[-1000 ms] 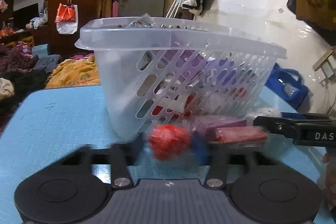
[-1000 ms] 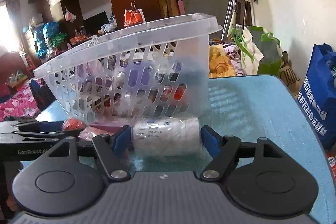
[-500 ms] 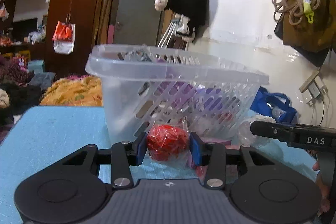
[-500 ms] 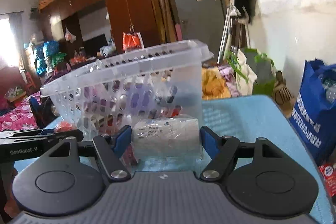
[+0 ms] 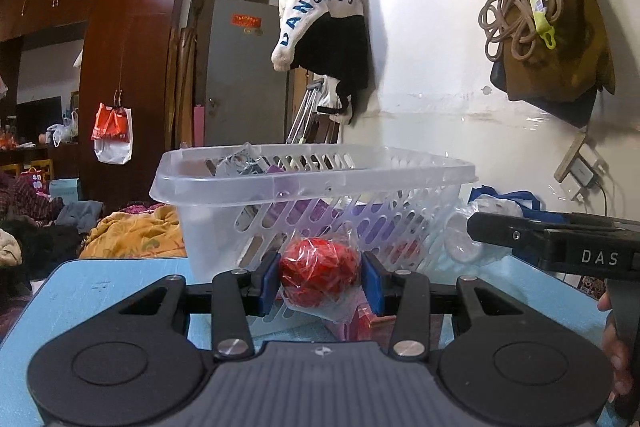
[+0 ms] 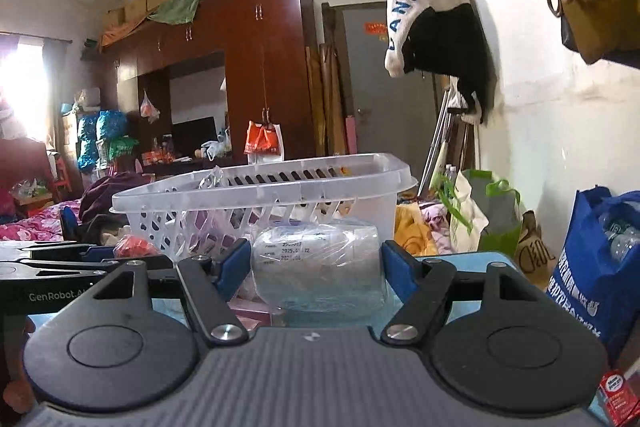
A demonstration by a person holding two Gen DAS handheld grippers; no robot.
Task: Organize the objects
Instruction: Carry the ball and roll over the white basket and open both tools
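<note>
I see the red wrapped ball [image 5: 319,273] clenched in my left gripper [image 5: 320,279], level, just before the clear basket [image 5: 312,183]. My right gripper [image 6: 316,269] grasps a plastic-wrapped roll [image 6: 318,269] beside that basket, above the blue table [image 5: 100,287].

Straight ahead of both your tools stands the clear basket [image 5: 312,183], its slotted wall filling the forward path at your level; only its open top, above the rim, offers a way in, with wrappers already poking up inside. Your left tool [image 5: 320,281] has bare blue surface [image 5: 100,287] to its left. Your right tool [image 6: 316,267] has open surface [image 6: 460,261] to its right, short of the blue bag [image 6: 592,267]. Each tool crowds the other's inner side, with pink packets [image 5: 360,323] lying low between them.
</note>
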